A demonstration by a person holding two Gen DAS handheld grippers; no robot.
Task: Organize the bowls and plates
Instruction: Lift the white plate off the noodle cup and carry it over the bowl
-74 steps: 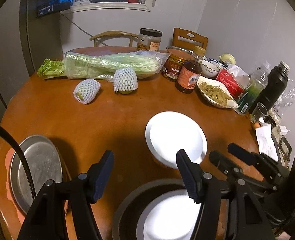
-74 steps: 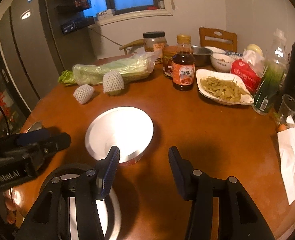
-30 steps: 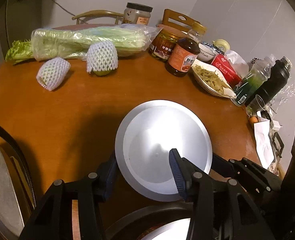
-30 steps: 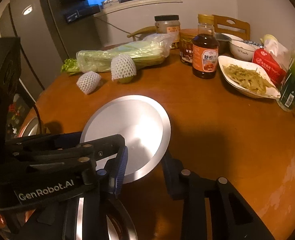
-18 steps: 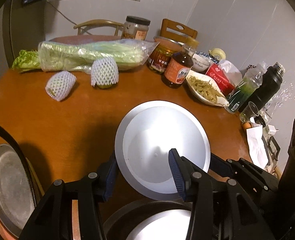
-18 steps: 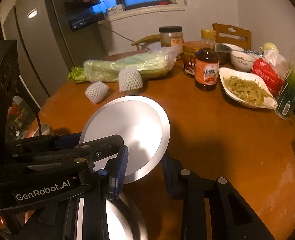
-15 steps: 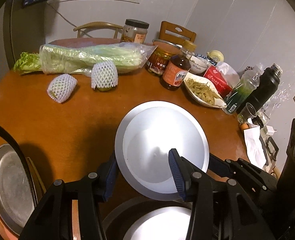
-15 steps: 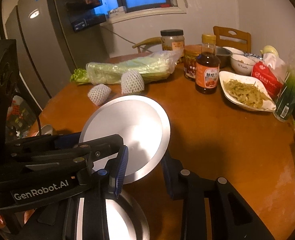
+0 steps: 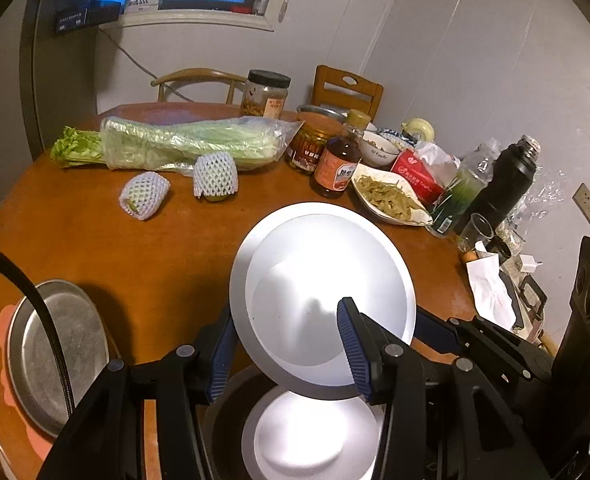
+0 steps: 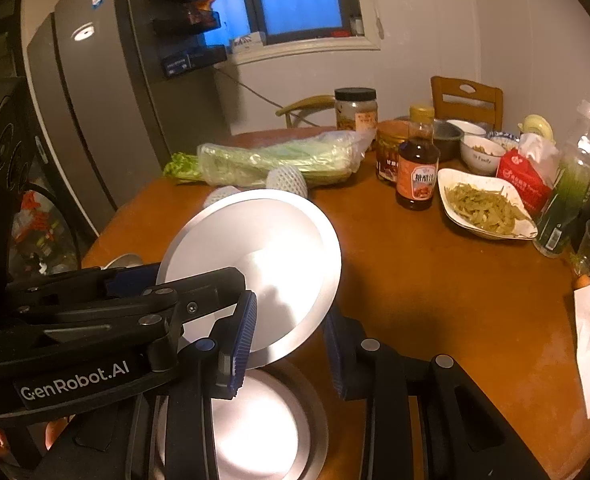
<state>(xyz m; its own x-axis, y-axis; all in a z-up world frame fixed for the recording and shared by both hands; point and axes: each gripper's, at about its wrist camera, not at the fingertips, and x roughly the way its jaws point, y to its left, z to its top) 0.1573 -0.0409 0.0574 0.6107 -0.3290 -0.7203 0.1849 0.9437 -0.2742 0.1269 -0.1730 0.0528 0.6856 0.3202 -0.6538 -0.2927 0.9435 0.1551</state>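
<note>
Held plate: we see a pale, shallow plate (image 9: 323, 280) raised clear of the bench (image 9: 135, 248), tilted, with both tools gripping its near rim

Left hand-held gripper: the left hand-held gripper (image 9: 285, 350) is clamped on the plate's rim, one blue ribbed finger (image 9: 351, 344) lying over the plate's face and the other under its left edge

Right hand-held gripper: from its own camera we find the right hand-held gripper (image 10: 291, 344) also clamped on that plate (image 10: 255, 256), its left finger (image 10: 243, 344) on top and its right finger behind the lower edge; the left tool's black body, marked GenRobot.AI, crosses just left of the plate

Below the plate: directly under the plate we see a dark round pan (image 9: 231, 412) with a second white dish (image 9: 315, 436) resting inside it, well apart from the plate above

Left of the plate: a grey metal tray (image 9: 59, 348) lies flat on a pink mat at the bench edge

Beyond the plate: we note bagged celery (image 9: 187, 144) and two fruits in white foam netting (image 9: 215, 176), all lying on the bench on the plate's far side

Right of the plate: a brown sauce bottle (image 9: 339, 164), a white dish of shredded greens (image 9: 391, 200), a red tissue pack (image 9: 419, 172), a green drink bottle and a black flask (image 9: 503, 180) stand clustered near the wall

Far side: two wooden chairs and a dusk-blue window stand behind the bench
</note>
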